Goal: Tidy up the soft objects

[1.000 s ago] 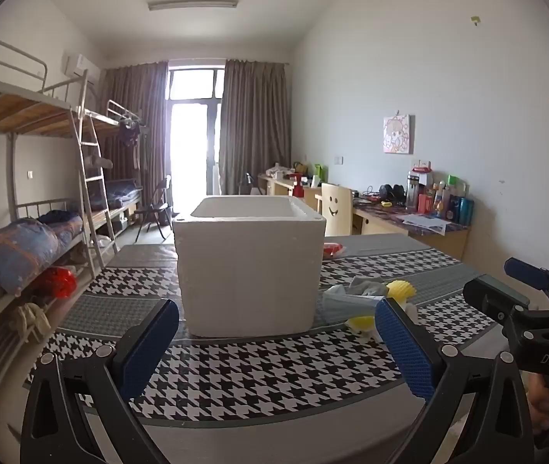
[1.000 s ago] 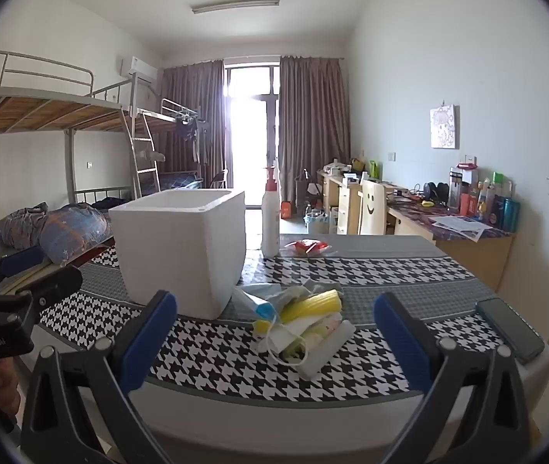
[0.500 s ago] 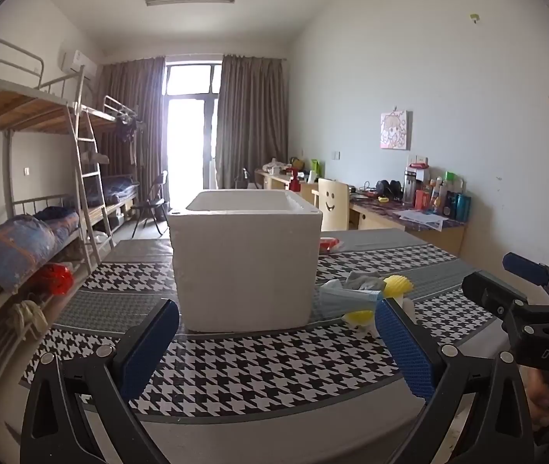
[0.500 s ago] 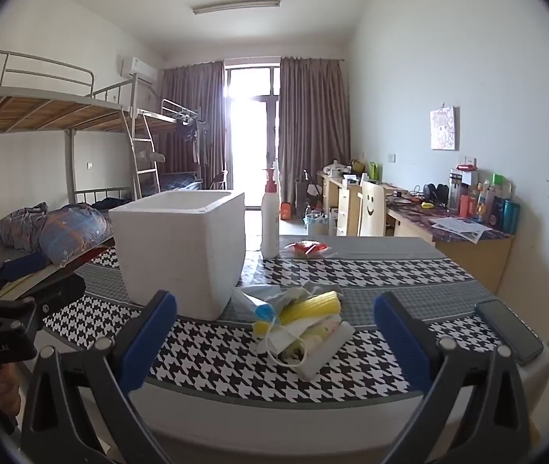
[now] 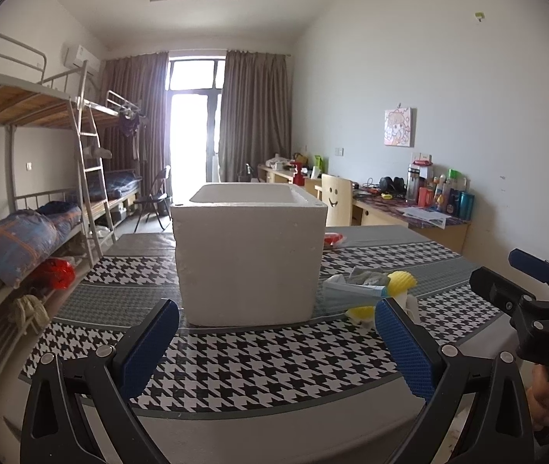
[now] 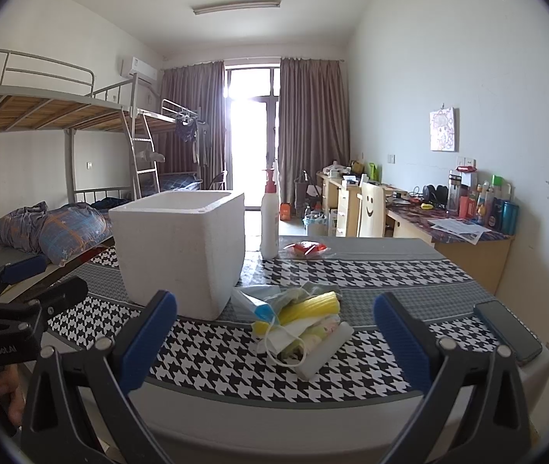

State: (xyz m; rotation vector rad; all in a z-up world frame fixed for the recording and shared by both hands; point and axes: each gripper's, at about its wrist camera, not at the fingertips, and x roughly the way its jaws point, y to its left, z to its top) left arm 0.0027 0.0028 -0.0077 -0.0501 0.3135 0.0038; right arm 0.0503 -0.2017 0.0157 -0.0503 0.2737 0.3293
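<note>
A white foam box (image 5: 249, 255) stands open-topped on the houndstooth tablecloth (image 5: 259, 367); it also shows in the right wrist view (image 6: 183, 247). Right of it lies a pile of soft objects (image 6: 301, 317): yellow sponges, face masks, cloths and a white foam block. The same pile shows in the left wrist view (image 5: 367, 292). My left gripper (image 5: 276, 348) is open and empty, before the box at the table's near edge. My right gripper (image 6: 274, 342) is open and empty, just short of the pile.
A white pump bottle (image 6: 269, 218) and a red-and-white packet (image 6: 305, 248) stand behind the box. A black phone (image 6: 506, 330) lies at the table's right edge. Bunk beds line the left wall, desks (image 6: 464, 232) the right.
The left view has shifted slightly, so the box sits a little more to the centre. The right gripper has barely moved. Both stay open.
</note>
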